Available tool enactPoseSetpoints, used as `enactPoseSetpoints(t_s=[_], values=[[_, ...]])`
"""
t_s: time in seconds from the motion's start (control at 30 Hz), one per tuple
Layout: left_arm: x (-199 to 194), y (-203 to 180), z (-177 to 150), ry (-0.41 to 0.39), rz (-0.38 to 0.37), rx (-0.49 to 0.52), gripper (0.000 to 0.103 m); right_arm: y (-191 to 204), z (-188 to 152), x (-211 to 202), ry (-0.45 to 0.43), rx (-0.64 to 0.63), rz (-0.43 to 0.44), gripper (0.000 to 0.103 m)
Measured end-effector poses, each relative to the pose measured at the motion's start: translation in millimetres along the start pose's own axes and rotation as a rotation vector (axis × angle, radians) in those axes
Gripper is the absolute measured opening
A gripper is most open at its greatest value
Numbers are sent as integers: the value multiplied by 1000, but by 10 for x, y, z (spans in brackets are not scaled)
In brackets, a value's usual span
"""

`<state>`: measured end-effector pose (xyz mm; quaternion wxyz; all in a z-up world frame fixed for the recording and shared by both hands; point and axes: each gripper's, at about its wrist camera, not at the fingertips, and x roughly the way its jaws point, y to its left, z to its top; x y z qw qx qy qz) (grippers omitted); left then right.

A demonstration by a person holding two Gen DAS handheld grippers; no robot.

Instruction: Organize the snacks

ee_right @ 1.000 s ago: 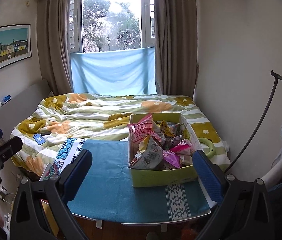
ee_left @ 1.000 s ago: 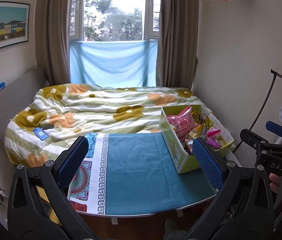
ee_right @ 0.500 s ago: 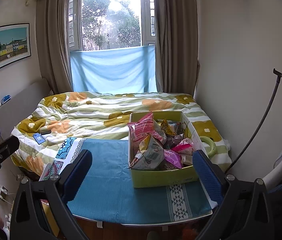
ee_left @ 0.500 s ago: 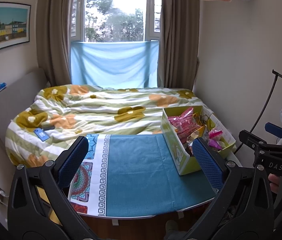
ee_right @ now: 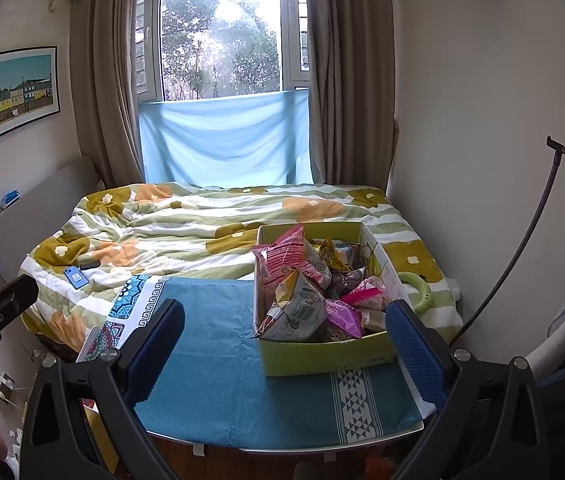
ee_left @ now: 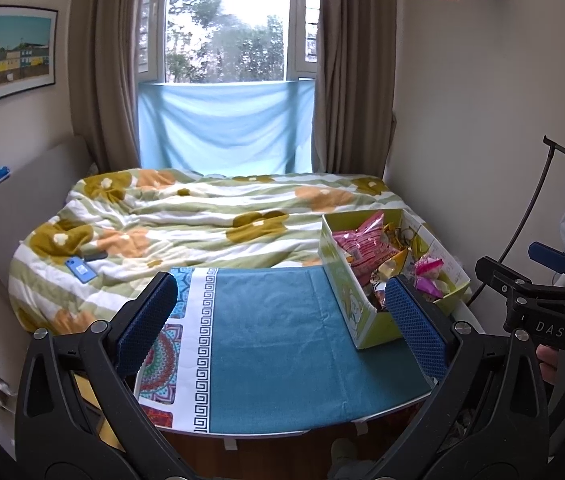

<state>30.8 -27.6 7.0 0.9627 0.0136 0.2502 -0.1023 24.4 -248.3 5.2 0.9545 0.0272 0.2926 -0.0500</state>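
Observation:
A green cardboard box [ee_right: 322,354] [ee_left: 346,292] full of several snack packets stands on the right side of a small table under a teal cloth [ee_right: 222,360] [ee_left: 282,340]. A pink packet [ee_right: 286,256] [ee_left: 362,240] and a grey-yellow packet [ee_right: 298,312] stick up from it. My left gripper [ee_left: 282,328] is open, held above the table's near edge, nothing between its blue pads. My right gripper [ee_right: 286,344] is open too, in front of the box and empty. Each gripper's side shows at the edge of the other's view.
Behind the table lies a bed with a flowered quilt [ee_right: 202,220]; a blue phone [ee_right: 75,278] and a dark small object lie on its left. A green ring [ee_right: 418,292] lies right of the box. A dark curved stand pole [ee_right: 522,240] rises at right.
Both grippers have drifted slightly, the view tilting up a little. Both stay open and the box has not moved.

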Motion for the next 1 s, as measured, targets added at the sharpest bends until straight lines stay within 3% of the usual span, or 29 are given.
enactPoseSetpoints(t_s=[0.37,1.0], values=[[1,-5,-1,19,10,-12,103,-1,-12,-1,-1,1,2,100],[-33,-76,9,-35,29,1,103,6,-18,-3,2,6,0,100]])
